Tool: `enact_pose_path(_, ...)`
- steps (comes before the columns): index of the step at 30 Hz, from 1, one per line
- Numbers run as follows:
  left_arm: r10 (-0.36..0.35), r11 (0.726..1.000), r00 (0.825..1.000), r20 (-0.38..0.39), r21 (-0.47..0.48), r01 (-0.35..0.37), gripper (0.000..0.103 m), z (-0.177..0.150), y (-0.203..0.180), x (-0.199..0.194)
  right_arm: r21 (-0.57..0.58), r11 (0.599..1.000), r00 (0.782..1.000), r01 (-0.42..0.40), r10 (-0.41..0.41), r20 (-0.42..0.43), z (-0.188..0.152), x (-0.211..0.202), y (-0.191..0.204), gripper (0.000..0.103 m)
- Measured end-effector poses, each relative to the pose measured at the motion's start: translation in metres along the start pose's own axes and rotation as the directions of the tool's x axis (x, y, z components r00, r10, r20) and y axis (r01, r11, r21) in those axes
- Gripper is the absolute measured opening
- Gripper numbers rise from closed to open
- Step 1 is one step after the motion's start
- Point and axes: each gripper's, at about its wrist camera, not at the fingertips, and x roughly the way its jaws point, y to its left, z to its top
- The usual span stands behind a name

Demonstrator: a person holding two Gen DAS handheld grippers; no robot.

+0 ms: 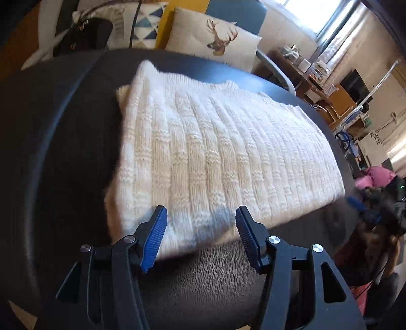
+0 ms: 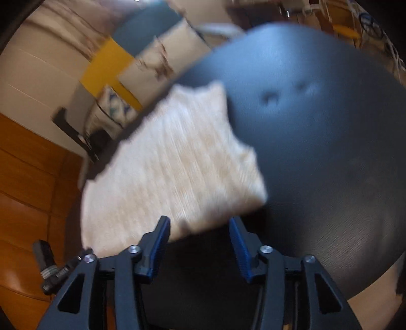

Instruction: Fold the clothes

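A round black table (image 1: 63, 132) is filling most of both views. Behind it, a cream cushion with a deer print (image 1: 215, 40) is leaning against a blue and yellow seat back (image 1: 236, 12), next to a cushion with blue triangles (image 1: 144, 28). A cluttered wooden desk (image 1: 319, 83) is standing by a bright window (image 1: 312, 15). Orange wooden flooring (image 2: 28, 182) is showing in the right wrist view.

Daylit room, one view sharp and the other smeared.
Sun flared white through a window (image 1: 312, 15) at the left wrist view's upper right, and a soft shadow lay across the white knit (image 1: 215, 152) at lower centre; the right wrist view was motion-blurred throughout, both views bowing and darkening at the corners.
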Motion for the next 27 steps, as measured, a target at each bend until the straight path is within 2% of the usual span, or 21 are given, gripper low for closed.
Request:
enact_pose_path(1,-0.001,1.000,1.000,-0.001,0.007,0.001,0.059,-0.002,-0.005,-0.003,0.020,0.999,0.999,-0.028,0.028,0.032,0.006,-0.010,-0.004,0.089)
enact_pose_path(2,-0.009,1.000,1.000,-0.007,0.002,0.009,0.059,-0.003,-0.012,-0.004,0.039,0.998,0.996,-0.058,0.055,0.064,0.012,-0.020,-0.009,0.092)
enact_pose_path(3,-0.018,1.000,1.000,-0.012,-0.005,0.018,0.059,-0.002,-0.016,-0.003,0.057,0.995,0.992,-0.087,0.081,0.096,0.017,-0.031,-0.013,0.092)
enact_pose_path(6,-0.051,0.998,0.998,-0.023,-0.038,0.050,0.059,-0.001,-0.022,0.000,0.102,0.981,0.986,-0.166,0.162,0.042,0.023,-0.024,-0.027,0.092)
enact_pose_path(8,-0.057,0.997,0.998,-0.024,-0.049,0.056,0.059,0.000,-0.032,0.002,0.122,0.975,0.982,-0.186,0.187,0.004,0.020,-0.014,-0.029,0.092)
enact_pose_path(14,-0.054,0.998,0.998,-0.034,-0.024,0.054,0.059,0.006,-0.052,0.011,0.168,0.937,0.951,-0.306,0.309,0.009,0.035,0.014,-0.026,0.092)
enact_pose_path(16,-0.021,1.000,0.999,-0.045,-0.011,0.020,0.060,0.011,-0.057,0.020,0.162,0.937,0.947,-0.310,0.319,-0.030,0.040,0.026,-0.018,0.092)
enact_pose_path(18,0.008,1.000,0.997,-0.077,-0.013,-0.009,0.059,0.012,-0.057,0.030,0.185,0.946,0.953,-0.265,0.286,-0.099,0.039,0.042,-0.015,0.092)
enact_pose_path(20,0.016,1.000,0.996,-0.085,0.005,-0.015,0.059,0.007,-0.057,0.034,0.216,0.947,0.937,-0.237,0.282,-0.208,0.028,0.058,-0.016,0.092)
enact_pose_path(24,0.046,0.994,0.996,-0.073,0.098,-0.039,0.059,0.001,-0.064,0.028,0.194,0.939,0.916,-0.284,0.326,-0.234,0.020,0.042,-0.015,0.092)
enact_pose_path(27,-0.018,0.998,0.996,-0.084,0.051,0.022,0.060,0.010,-0.063,0.024,0.142,0.929,0.911,-0.342,0.365,-0.195,0.026,0.024,-0.018,0.092)
